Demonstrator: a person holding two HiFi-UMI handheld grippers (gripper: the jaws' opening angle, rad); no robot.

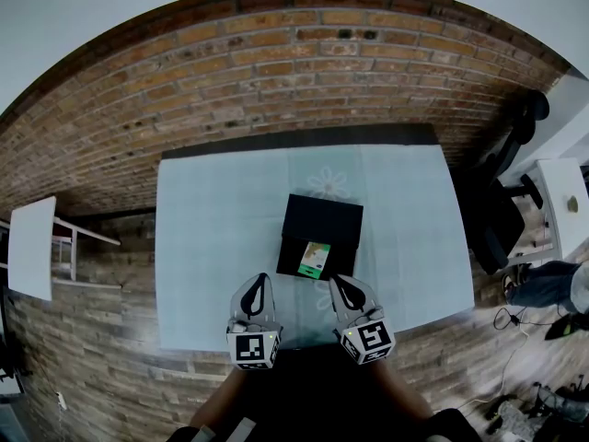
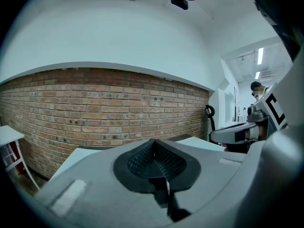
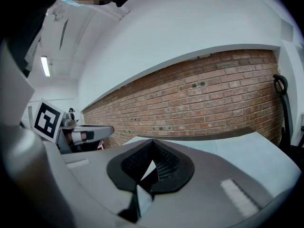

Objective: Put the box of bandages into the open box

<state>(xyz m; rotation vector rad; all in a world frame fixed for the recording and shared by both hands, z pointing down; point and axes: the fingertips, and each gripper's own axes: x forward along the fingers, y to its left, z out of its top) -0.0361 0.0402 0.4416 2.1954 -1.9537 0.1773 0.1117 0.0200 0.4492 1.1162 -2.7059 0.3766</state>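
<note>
The open black box (image 1: pixel 322 219) sits in the middle of the table (image 1: pixel 212 247), which is covered with a light blue cloth. A small green, white and orange box of bandages (image 1: pixel 314 260) lies in the black box's near half. My left gripper (image 1: pixel 260 284) hovers by the table's front edge, left of the black box, shut and empty. My right gripper (image 1: pixel 339 284) hangs just right of the bandage box's near end, jaws together with nothing between them. In the left gripper view the pads (image 2: pixel 153 141) meet; the right gripper view shows its jaws (image 3: pixel 152 141) closed at the tip.
A brick wall (image 1: pixel 304 72) runs behind the table. A black office chair (image 1: pixel 502 201) stands at the right, with a white table (image 1: pixel 563 201) and a person's legs (image 1: pixel 543 284) beyond it. A white side table (image 1: pixel 32 247) stands at the left. Cables (image 1: pixel 515 339) lie on the floor.
</note>
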